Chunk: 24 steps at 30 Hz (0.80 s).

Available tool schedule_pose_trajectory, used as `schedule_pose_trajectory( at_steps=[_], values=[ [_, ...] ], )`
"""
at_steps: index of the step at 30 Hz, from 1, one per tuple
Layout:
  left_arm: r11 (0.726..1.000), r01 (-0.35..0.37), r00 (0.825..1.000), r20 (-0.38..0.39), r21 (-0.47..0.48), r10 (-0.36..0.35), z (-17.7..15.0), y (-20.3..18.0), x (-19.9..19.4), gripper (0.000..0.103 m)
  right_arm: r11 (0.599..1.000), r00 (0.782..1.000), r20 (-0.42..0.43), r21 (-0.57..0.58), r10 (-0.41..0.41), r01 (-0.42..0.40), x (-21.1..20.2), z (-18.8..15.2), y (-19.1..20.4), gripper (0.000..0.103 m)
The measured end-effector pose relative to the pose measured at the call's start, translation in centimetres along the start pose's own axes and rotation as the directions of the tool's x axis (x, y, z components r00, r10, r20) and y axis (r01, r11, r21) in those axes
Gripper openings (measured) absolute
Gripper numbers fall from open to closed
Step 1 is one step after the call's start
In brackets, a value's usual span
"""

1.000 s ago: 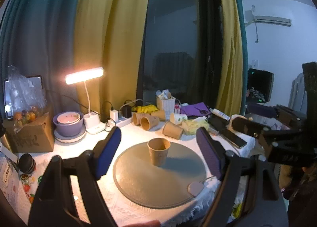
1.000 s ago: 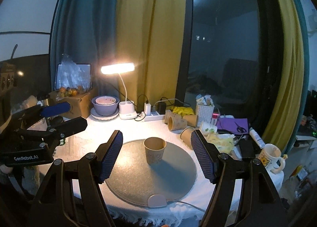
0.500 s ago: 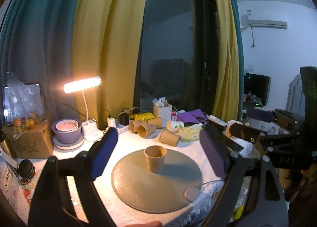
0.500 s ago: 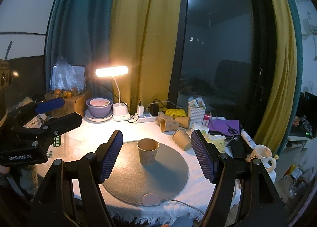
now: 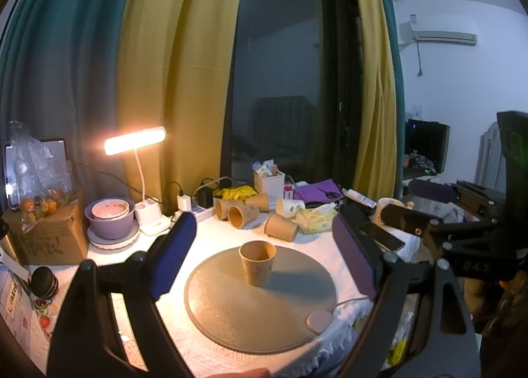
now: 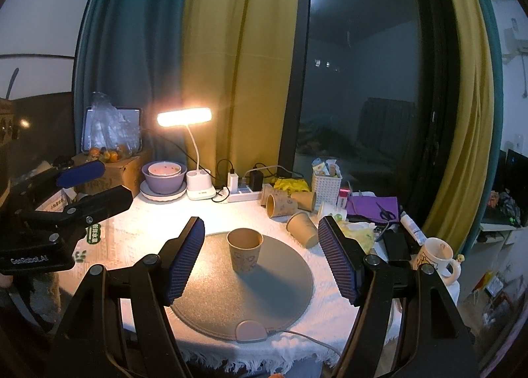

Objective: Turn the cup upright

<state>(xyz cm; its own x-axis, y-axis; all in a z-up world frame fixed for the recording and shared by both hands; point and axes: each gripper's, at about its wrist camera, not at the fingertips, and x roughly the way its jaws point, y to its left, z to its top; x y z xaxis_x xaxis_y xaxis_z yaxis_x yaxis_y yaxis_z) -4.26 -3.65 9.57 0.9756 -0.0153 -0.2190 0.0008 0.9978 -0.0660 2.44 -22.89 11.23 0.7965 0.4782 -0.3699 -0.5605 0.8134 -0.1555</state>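
Cup point(image 6: 245, 249) upright on round mat point(image 6: 280, 298), beyond both wide-spread, empty grippers, right gripper point(image 6: 262, 259), left gripper point(image 5: 264, 260)

My left wrist camera looked from the table's near-left edge toward the window; my right one looked from the near-right. Both stood back and shared the round mat point(image 5: 260, 305) point(image 6: 244, 285).

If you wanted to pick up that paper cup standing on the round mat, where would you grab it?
Probably across the side wall of the paper cup, just below the rim, coming in level from the near edge of the round mat. It stands upright, mouth open, and its taper widens upward, so fingers there should hold.
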Motion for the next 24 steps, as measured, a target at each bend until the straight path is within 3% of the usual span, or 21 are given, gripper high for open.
schedule_pose_trajectory(
  at_steps=[24],
  values=[
    [1.000,0.004,1.000,0.001,0.002,-0.004,0.04,-0.12,-0.12,0.085,1.000,1.000,-0.004,0.002,-0.008,0.008,-0.18,-0.44,-0.28,0.074]
  ],
)
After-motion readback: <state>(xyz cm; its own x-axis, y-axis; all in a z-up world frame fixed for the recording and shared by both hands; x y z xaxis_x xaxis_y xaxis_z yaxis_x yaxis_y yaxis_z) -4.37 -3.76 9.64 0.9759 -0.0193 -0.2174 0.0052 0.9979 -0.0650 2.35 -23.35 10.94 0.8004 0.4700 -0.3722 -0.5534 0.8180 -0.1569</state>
